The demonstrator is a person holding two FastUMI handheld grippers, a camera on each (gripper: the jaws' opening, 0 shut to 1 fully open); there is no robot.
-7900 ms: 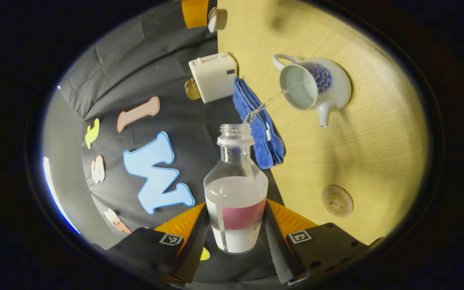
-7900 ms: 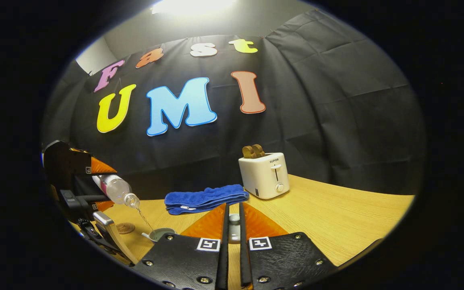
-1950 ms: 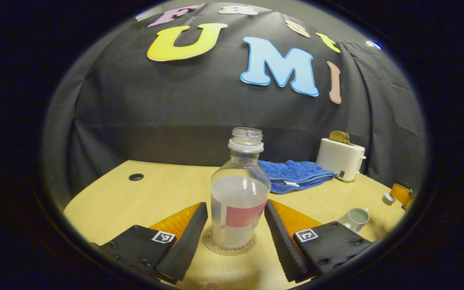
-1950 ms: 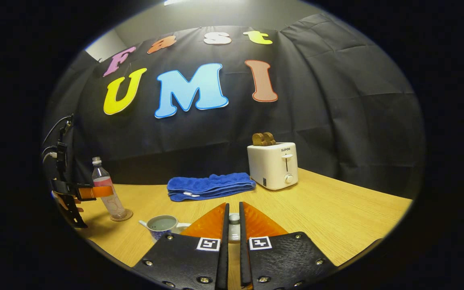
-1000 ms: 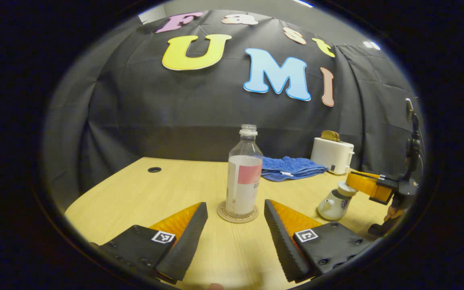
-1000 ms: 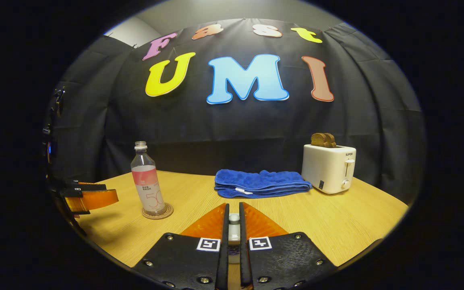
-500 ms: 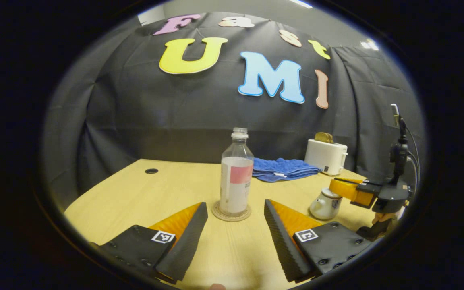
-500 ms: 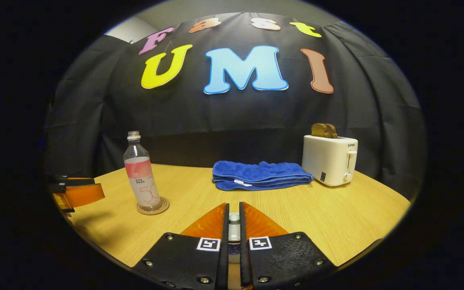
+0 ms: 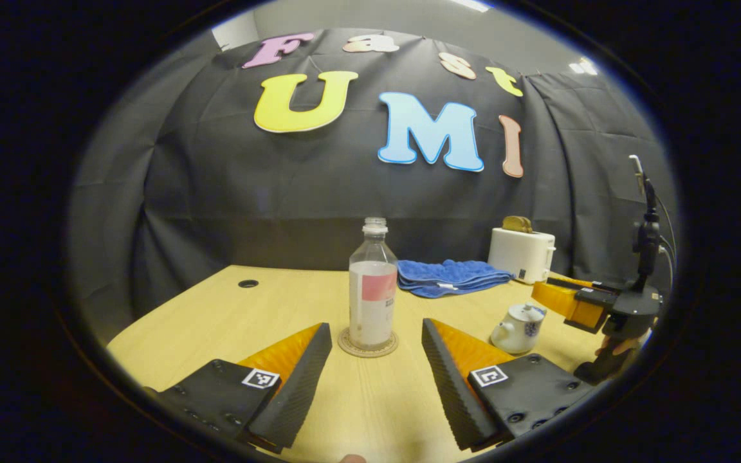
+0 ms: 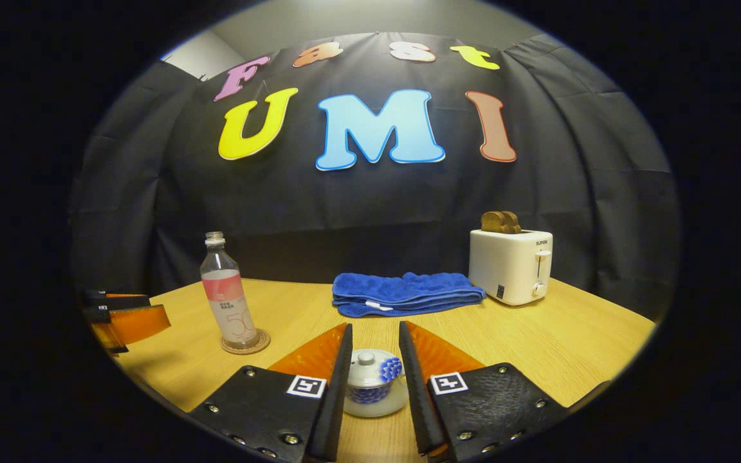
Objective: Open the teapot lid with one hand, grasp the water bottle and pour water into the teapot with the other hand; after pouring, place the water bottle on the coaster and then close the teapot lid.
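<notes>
The clear water bottle point(image 9: 372, 283) with a pink label stands upright and uncapped on the round coaster point(image 9: 368, 343). My left gripper point(image 9: 376, 326) is open, drawn back in front of the bottle and not touching it. To the right, the white teapot point(image 9: 517, 329) with a blue pattern wears its lid, and my right gripper point(image 9: 567, 302) hovers beside it. In the right gripper view the teapot point(image 10: 370, 386) sits between the fingers of my open right gripper point(image 10: 374, 326), which stand clear of the lid point(image 10: 366, 357). The bottle point(image 10: 229, 299), coaster point(image 10: 246, 342) and left gripper point(image 10: 127, 319) show at the left.
A folded blue towel point(image 10: 402, 292) lies at the back of the wooden table point(image 10: 570, 341), with a white toaster point(image 10: 511, 265) holding bread to its right. A small cable hole point(image 9: 248, 283) sits in the table's far left corner.
My right gripper has gone from shut on the lid knob to open, and the lid now rests on the teapot. My left gripper has drawn farther back from the bottle.
</notes>
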